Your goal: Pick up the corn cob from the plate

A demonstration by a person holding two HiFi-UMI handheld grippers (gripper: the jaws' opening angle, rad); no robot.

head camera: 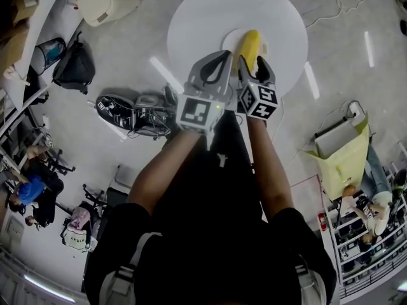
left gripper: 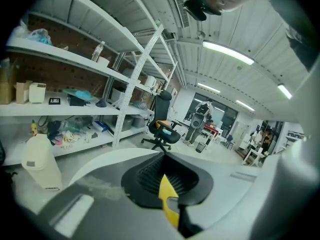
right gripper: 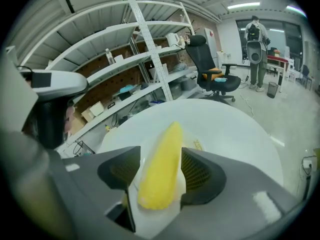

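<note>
— Closest in, what is the right gripper point(right gripper: 161, 159) doing?

— Its jaws stand apart, one on each side of the corn cob point(right gripper: 159, 171). A strip of white shows between the cob and one jaw, and the other jaw sits right at the cob's side.

— And the cob itself?

— It lies lengthwise on the white plate point(head camera: 229, 41), its narrow tip pointing away from the person, near the middle of the round white tabletop point(head camera: 203, 18).

— The left gripper point(head camera: 221, 59)?

— It is just beside the right one, to the cob's left, with its jaws drawn together on nothing. Its own view shows only a yellow sliver point(left gripper: 167, 196) in the slit between them, and I cannot tell what that is.

— Farther off?

— Past the tabletop stand an office chair point(right gripper: 214, 79) and long shelves point(right gripper: 115, 59).
</note>
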